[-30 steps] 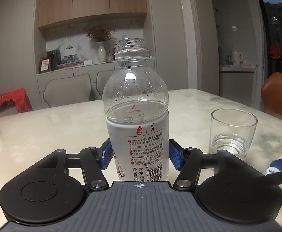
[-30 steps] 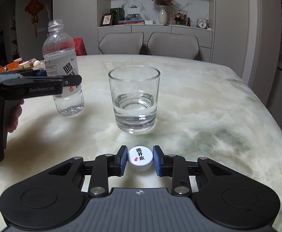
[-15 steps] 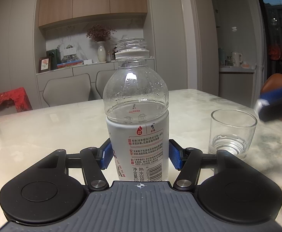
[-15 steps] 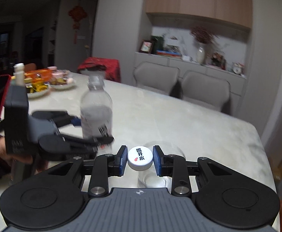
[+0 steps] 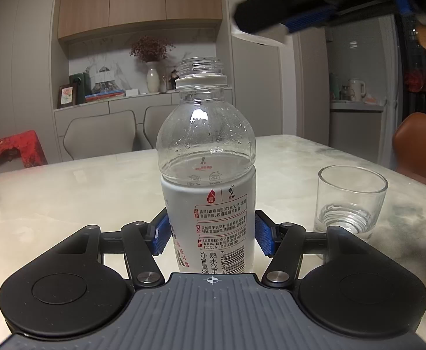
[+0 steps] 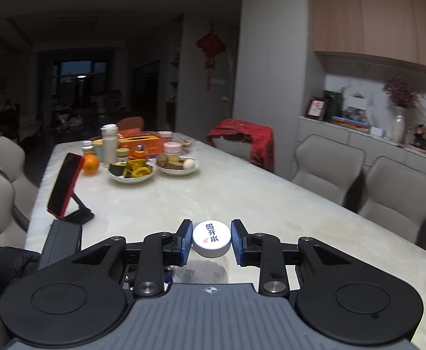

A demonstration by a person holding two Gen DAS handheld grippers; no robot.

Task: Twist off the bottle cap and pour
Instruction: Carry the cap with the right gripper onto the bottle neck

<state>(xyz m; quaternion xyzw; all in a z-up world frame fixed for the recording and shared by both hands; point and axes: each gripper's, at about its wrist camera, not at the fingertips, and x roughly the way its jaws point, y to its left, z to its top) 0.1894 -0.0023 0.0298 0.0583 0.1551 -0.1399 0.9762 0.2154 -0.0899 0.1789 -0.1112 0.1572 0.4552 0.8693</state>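
An open clear water bottle (image 5: pixel 208 175) with a white label stands upright on the marble table (image 5: pixel 67 192), its neck bare. My left gripper (image 5: pixel 211 232) is shut on the bottle at label height. A glass (image 5: pixel 351 201) with a little water stands to the bottle's right. My right gripper (image 6: pixel 211 240) is shut on the white bottle cap (image 6: pixel 211 237) and hangs above the bottle, whose shoulder (image 6: pixel 204 272) shows just below the cap. In the left wrist view the right gripper (image 5: pixel 300 14) is a blur at the top right, above the bottle's mouth.
At the table's far end stand a red phone on a stand (image 6: pixel 65 188), plates of food (image 6: pixel 131 172), an orange (image 6: pixel 91 164), cups and a tissue box (image 6: pixel 140 144). Grey chairs (image 6: pixel 396 201) line the right side. An orange chair (image 5: pixel 420 145) stands by the glass.
My right gripper has lifted the cap off the table by the glass, swung up and left, and now holds it over the bottle. The left gripper and bottle have not moved.
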